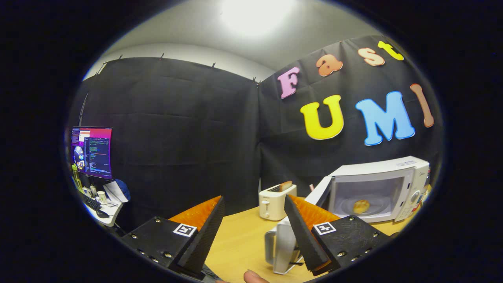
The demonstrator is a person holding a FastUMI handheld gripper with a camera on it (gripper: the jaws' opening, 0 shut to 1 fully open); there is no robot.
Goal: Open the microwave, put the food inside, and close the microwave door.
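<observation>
A white microwave stands on the wooden table beyond and to the right of my fingers. Its door is swung open toward the left. A round golden bun lies on the glass plate inside the cavity. My gripper is open, with a wide gap between the black and orange fingers and nothing held. It hovers over the table, well back from the microwave.
A white toaster with a slice of bread in it stands ahead of the fingers. A white jug sits by the right finger. A desk with a lit monitor is far left. A fingertip shows below.
</observation>
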